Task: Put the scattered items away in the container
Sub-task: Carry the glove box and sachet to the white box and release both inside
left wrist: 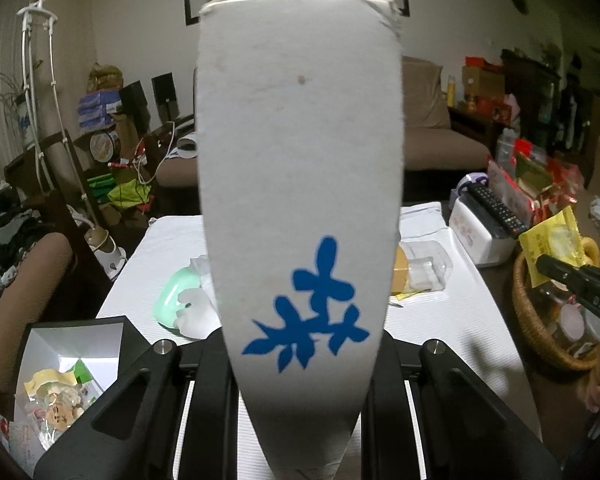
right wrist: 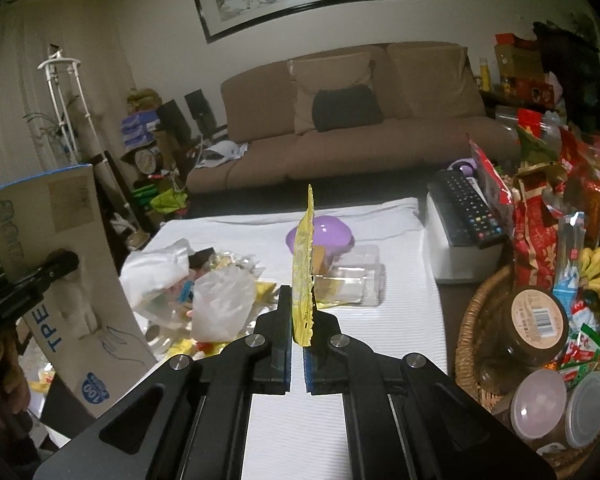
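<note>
My left gripper (left wrist: 300, 376) is shut on a tall white box with a blue flower print (left wrist: 300, 160), held upright above the table; it fills the middle of the left wrist view. The same box (right wrist: 60, 264) stands at the left in the right wrist view. My right gripper (right wrist: 297, 328) is shut on a flat yellow wrapper (right wrist: 305, 264), held edge-on over the white cloth; it also shows in the left wrist view (left wrist: 552, 244). An open black box with white lining (left wrist: 72, 360) at the lower left holds several snack packets.
On the white cloth (right wrist: 340, 420) lie crumpled plastic bags (right wrist: 220, 300), a clear plastic tray (right wrist: 352, 280), a purple bowl (right wrist: 320, 236) and a mint green item (left wrist: 176, 296). A wicker basket (right wrist: 476, 336) of jars and snacks stands at the right, a remote (right wrist: 464, 204) on a white box behind it.
</note>
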